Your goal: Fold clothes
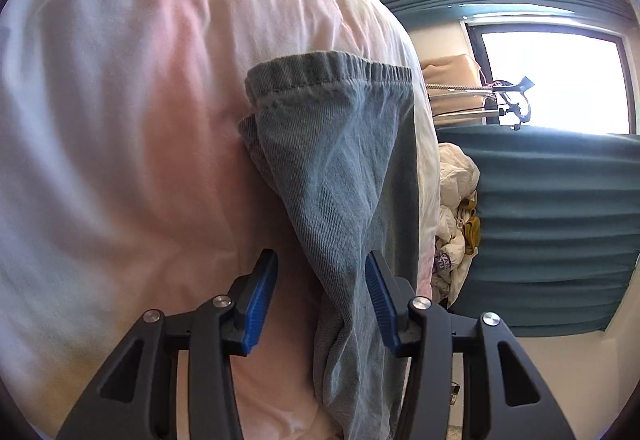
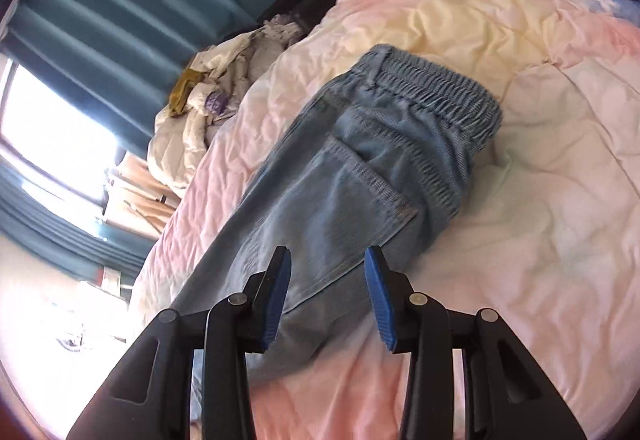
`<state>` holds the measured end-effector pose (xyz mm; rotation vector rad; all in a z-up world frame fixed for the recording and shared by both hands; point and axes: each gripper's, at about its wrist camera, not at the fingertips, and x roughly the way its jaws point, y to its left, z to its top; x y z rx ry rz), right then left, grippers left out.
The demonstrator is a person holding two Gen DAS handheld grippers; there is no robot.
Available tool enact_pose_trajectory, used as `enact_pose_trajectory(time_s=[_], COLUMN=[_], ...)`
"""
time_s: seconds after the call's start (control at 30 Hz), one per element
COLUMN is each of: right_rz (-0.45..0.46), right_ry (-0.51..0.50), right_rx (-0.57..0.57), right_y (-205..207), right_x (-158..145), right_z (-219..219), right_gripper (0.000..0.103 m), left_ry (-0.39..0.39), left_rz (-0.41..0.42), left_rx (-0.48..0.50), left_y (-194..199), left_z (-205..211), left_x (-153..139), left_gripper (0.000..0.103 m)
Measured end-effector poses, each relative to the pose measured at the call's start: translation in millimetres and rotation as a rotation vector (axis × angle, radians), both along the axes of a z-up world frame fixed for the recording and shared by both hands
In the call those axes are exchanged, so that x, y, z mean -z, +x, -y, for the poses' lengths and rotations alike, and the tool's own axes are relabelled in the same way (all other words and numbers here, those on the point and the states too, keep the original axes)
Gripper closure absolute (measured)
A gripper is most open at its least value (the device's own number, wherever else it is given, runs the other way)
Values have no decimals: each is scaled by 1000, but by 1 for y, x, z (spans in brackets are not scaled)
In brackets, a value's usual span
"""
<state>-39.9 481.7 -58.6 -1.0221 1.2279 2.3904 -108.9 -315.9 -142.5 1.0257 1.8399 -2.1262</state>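
Observation:
A pair of light blue denim trousers (image 1: 340, 168) with an elastic waistband lies lengthwise on a bed with a pastel pink, yellow and blue cover (image 1: 120, 120). In the left wrist view my left gripper (image 1: 322, 260) is open, its blue pads either side of the trouser leg, not closed on it. In the right wrist view the trousers (image 2: 360, 160) lie folded in half along their length, back pocket up. My right gripper (image 2: 327, 256) is open just above the leg fabric below the pocket.
A heap of white and mustard laundry (image 2: 208, 108) lies at the far edge of the bed (image 2: 520, 200). Teal curtains (image 1: 552, 232) and a bright window (image 1: 556, 80) stand beyond it. A metal rack (image 1: 472, 100) stands by the window.

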Motion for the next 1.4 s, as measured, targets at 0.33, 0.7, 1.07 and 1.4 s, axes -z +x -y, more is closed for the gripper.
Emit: enact_pose_trajectory(time_s=[0.33, 0.7, 1.07, 1.4], right_rz=[-15, 73, 74, 172], right_ry=[-30, -19, 142, 188], right_rx=[-145, -216, -295, -339], right_y=[-17, -41, -59, -84], right_x=[10, 41, 35, 59], right_z=[64, 82, 107, 114], right_gripper=[65, 65, 62, 64], left_ry=[14, -202, -404, -489], left_rz=[-53, 29, 27, 130], left_rx=[11, -27, -33, 0], left_y=[-21, -48, -48, -29], left_z=[19, 20, 28, 17], left_x=[20, 10, -15, -21], left_gripper=[56, 84, 97, 83])
